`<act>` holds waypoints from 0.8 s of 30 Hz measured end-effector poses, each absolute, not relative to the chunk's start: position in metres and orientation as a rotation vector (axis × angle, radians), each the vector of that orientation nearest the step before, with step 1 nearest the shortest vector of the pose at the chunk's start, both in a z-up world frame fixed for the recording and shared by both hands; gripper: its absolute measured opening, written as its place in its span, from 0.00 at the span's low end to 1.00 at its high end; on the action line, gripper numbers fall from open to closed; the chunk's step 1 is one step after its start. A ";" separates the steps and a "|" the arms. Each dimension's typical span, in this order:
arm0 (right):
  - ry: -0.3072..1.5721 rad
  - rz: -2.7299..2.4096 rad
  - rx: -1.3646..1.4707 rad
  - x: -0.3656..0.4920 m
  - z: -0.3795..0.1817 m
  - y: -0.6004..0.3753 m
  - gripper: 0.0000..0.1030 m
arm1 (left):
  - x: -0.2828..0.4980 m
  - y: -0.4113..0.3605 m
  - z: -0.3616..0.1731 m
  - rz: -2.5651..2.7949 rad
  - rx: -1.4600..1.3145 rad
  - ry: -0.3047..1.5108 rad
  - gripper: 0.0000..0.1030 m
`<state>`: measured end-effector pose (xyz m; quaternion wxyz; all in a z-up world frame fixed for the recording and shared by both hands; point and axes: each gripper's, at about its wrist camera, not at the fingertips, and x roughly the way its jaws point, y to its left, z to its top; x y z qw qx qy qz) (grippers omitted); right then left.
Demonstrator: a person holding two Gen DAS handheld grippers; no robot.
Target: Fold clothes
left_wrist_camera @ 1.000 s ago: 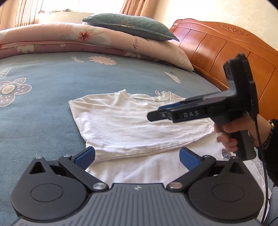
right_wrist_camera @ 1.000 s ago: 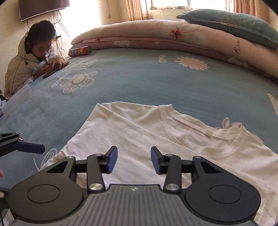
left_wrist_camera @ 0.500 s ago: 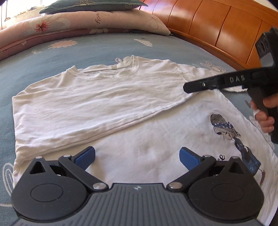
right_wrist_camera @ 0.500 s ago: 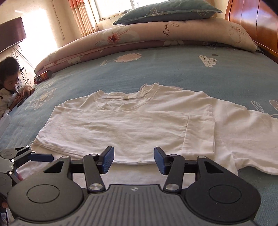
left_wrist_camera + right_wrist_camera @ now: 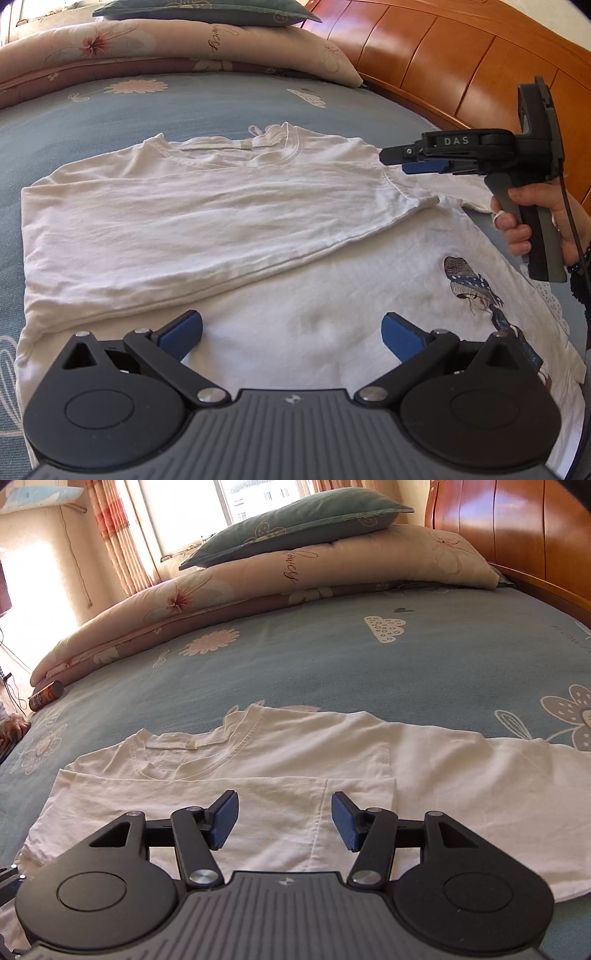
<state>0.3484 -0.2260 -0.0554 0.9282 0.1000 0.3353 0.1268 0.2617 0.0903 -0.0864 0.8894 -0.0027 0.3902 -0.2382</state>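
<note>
- Lying flat on the blue flowered bed (image 5: 332,657): white T-shirt (image 5: 207,221), one side already folded across the body, collar (image 5: 258,147) toward the pillows (image 5: 295,520), printed figure (image 5: 476,291) showing on the uncovered part.
- Hovering over the shirt's near edge: left claw (image 5: 291,332), jaws wide apart, nothing between the pads, no contact with cloth visible.
- Hanging above the folded panel and its sleeve seam: right claw (image 5: 284,819), jaws opening, nothing gripped; only cloth lying below the gap. Seen from the left wrist view, same claw (image 5: 417,162) held by a hand (image 5: 532,221) above the sleeve region, near the wooden headboard (image 5: 461,55).
- Handling, judged: thin knit cotton, light, limp, no stiffness; likely to sag and crease when lifted from a single point; likely to drag on the bedcover rather than slide.
- Take-hold points, judged: unfolded sleeve (image 5: 517,775) lying out to the right, pinched at hem or shoulder seam where cloth is doubled; second pinch lower on the same side edge to carry the fold over evenly.
- Risk, judged: catching both layers of the folded panel, or bedcover with it, when pinching close to the surface.
- Also noted: cylindrical can (image 5: 46,696) at far bed edge, well apart from the shirt.
</note>
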 end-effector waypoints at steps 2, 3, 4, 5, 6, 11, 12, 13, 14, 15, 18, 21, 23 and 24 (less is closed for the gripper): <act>0.688 0.238 0.228 0.334 -0.051 -0.248 0.63 | 0.261 0.085 -0.085 -0.477 0.017 0.815 0.99; 0.690 0.229 0.243 0.326 -0.049 -0.259 0.63 | 0.261 0.083 -0.084 -0.467 0.024 0.820 0.99; 0.692 0.222 0.256 0.320 -0.048 -0.270 0.63 | 0.262 0.082 -0.082 -0.456 0.024 0.824 0.99; 0.689 0.211 0.263 0.314 -0.047 -0.279 0.63 | 0.261 0.082 -0.080 -0.445 0.011 0.819 0.99; 0.685 0.199 0.266 0.309 -0.045 -0.287 0.63 | 0.261 0.083 -0.079 -0.433 -0.005 0.813 0.99; 0.664 0.107 0.334 0.291 -0.046 -0.336 0.63 | 0.264 0.088 -0.084 -0.435 -0.062 0.811 0.99; 0.662 0.085 0.363 0.288 -0.048 -0.348 0.63 | 0.264 0.086 -0.085 -0.434 -0.050 0.805 0.99; 0.660 0.064 0.397 0.285 -0.050 -0.360 0.63 | 0.263 0.085 -0.087 -0.432 -0.037 0.798 0.99; 0.659 0.047 0.432 0.282 -0.053 -0.372 0.63 | 0.263 0.083 -0.088 -0.429 -0.023 0.794 0.99; 0.657 0.032 0.468 0.280 -0.056 -0.384 0.63 | 0.262 0.082 -0.089 -0.427 -0.012 0.789 0.99; 0.622 -0.031 0.585 0.267 -0.064 -0.418 0.63 | 0.260 0.079 -0.091 -0.422 0.015 0.777 0.99; 0.552 -0.096 0.768 0.249 -0.077 -0.458 0.65 | 0.259 0.076 -0.091 -0.421 0.040 0.776 0.99; 0.499 -0.148 0.891 0.238 -0.088 -0.486 0.65 | 0.258 0.075 -0.091 -0.421 0.057 0.778 0.99; 0.477 -0.177 0.940 0.233 -0.093 -0.498 0.65 | 0.258 0.074 -0.090 -0.420 0.068 0.786 0.99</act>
